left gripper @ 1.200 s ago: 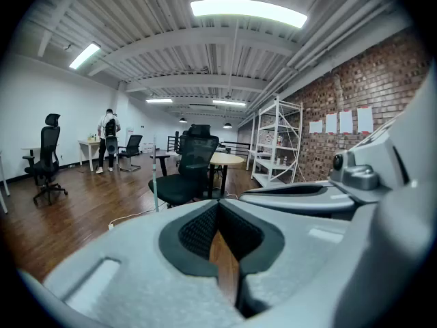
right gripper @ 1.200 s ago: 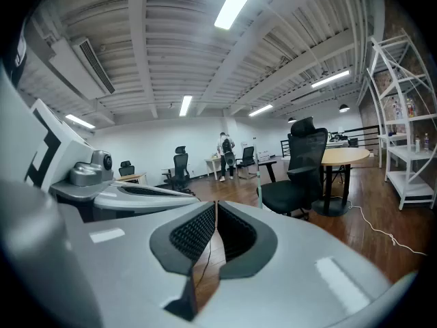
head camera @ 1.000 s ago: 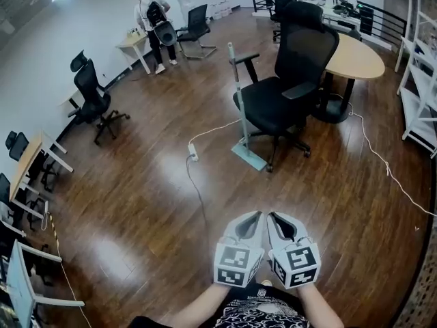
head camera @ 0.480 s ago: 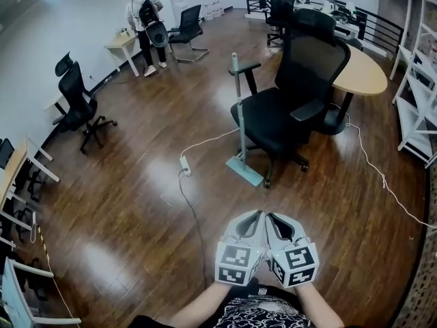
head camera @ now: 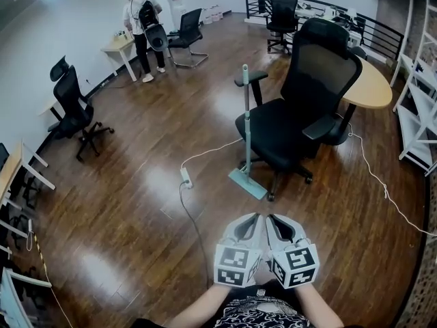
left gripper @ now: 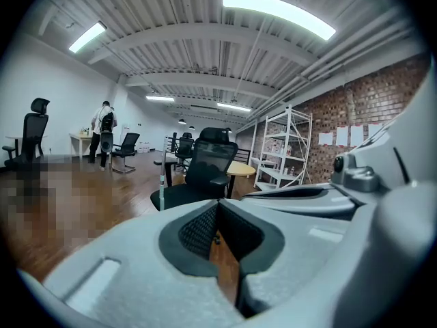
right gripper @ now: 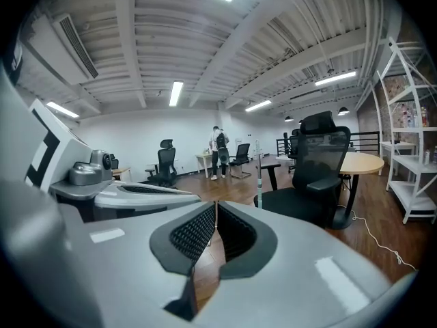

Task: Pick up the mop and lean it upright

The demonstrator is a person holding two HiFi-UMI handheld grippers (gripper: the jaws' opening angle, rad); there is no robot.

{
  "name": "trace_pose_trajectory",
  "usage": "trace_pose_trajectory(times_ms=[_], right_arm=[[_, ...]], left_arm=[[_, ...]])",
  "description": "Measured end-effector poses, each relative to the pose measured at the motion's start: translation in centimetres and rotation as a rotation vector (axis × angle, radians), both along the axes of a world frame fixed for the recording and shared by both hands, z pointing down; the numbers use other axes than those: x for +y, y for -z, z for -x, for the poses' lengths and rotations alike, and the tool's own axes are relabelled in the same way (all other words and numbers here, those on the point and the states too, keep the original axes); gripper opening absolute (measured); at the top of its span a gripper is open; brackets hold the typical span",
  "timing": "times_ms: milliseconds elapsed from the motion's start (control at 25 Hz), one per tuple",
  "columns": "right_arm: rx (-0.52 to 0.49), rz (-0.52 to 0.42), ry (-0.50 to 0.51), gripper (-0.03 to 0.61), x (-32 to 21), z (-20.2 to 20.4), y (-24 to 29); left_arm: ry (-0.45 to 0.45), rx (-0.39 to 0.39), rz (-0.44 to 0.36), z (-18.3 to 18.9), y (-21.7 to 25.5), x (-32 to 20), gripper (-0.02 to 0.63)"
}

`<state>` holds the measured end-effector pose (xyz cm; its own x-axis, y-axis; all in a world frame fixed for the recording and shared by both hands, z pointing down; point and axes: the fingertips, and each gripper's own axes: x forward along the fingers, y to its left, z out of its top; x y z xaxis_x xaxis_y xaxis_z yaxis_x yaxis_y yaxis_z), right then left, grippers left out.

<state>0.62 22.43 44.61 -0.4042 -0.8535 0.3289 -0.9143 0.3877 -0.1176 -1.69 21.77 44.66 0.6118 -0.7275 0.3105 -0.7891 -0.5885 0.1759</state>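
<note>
We hold the left gripper (head camera: 255, 217) and the right gripper (head camera: 272, 218) side by side, touching, each with its jaws together and nothing between them. The mop (head camera: 246, 125) stands upright well ahead of them, out toward the middle of the wooden floor (head camera: 136, 203), its flat head on the boards just beside the black chair (head camera: 304, 101). Its handle seems to touch the seat, though we cannot be sure. A white power strip (head camera: 185, 178) lies near the mop head.

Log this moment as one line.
pale green flat mop: upright beside black office chair, head on wooden floor | left gripper: shut, empty | right gripper: shut, empty | grasp: not yet made
</note>
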Motion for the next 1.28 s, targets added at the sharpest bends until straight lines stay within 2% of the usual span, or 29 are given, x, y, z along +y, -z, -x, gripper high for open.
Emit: trace_pose_trajectory(times_ms=[440,920,1280], right_arm=[[-0.024,-0.03,0.018,0.011,-7.0,1.1,0.0],[-0.059,-0.068,0.096,0.011,-21.4,-0.6,0.7],[-0.075,-0.04,0.122,0.023,-29.2,-2.8,-0.1]], left_arm=[[0.032,-0.018,0.006,1.4,-1.1,-6.5,0.003],[0.115,-0.057,-0.042,-0.3,0.2,-20.7,0.003],[0.145,-0.098,-0.01,-2.2,-0.9,-28.2,0.003]])
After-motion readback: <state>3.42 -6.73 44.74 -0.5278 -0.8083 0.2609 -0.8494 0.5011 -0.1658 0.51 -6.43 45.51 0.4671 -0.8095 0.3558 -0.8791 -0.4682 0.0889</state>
